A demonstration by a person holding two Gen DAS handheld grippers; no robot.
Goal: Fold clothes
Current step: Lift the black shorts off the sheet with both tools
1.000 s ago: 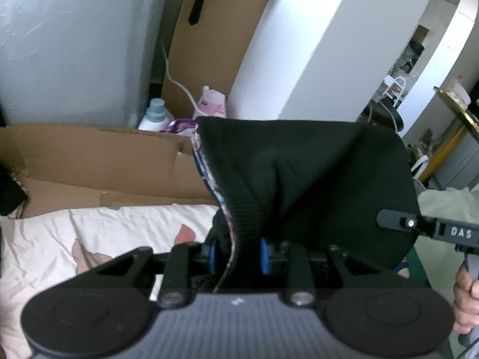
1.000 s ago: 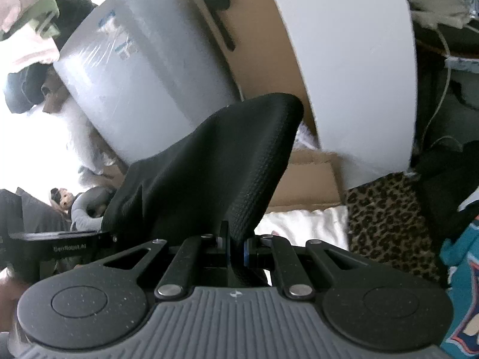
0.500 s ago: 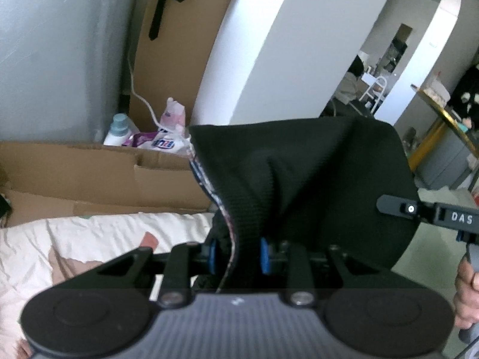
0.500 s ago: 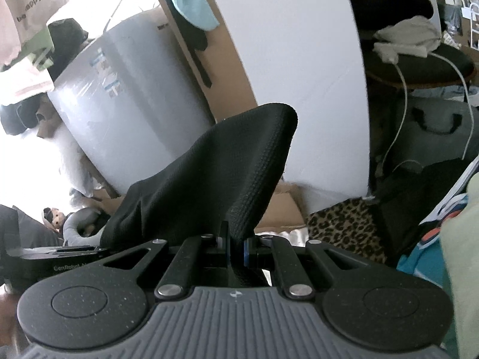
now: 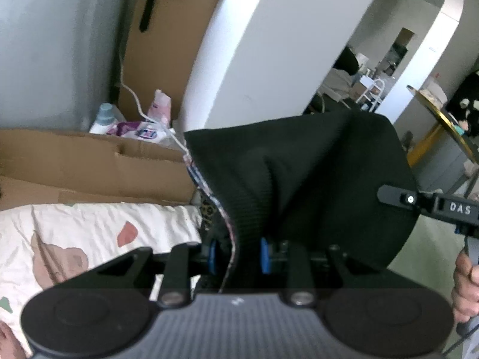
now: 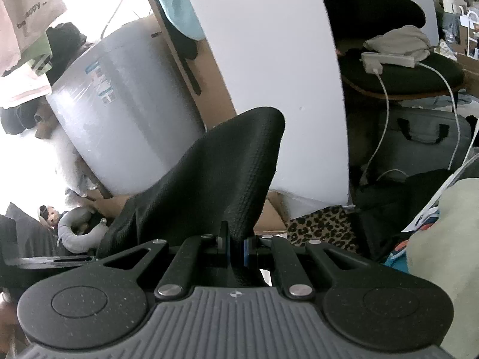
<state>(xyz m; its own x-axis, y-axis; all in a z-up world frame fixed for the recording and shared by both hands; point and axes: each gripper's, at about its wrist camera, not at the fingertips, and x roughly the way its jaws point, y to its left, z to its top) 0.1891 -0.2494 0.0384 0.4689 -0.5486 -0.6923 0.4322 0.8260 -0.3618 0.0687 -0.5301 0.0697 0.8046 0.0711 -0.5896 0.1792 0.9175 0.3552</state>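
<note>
My left tongs (image 5: 236,254) are clamped on a ribbed hem of the black knitted garment (image 5: 314,185), which rises from the blue pads and spreads rightward to my right tongs (image 6: 236,246), likewise pinched tight on a fold of it; the cloth hangs in the air between them. The right tongs' arm reads "DAS" (image 5: 459,208). Below lies the white bear-print bed sheet (image 5: 89,233); beyond, brown cardboard (image 5: 89,164) and a bag lettered "be happy" (image 6: 30,15).

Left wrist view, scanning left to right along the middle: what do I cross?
Printed bedsheet → cardboard box → black garment shut in the left claw → right claw → person's hand.
</note>
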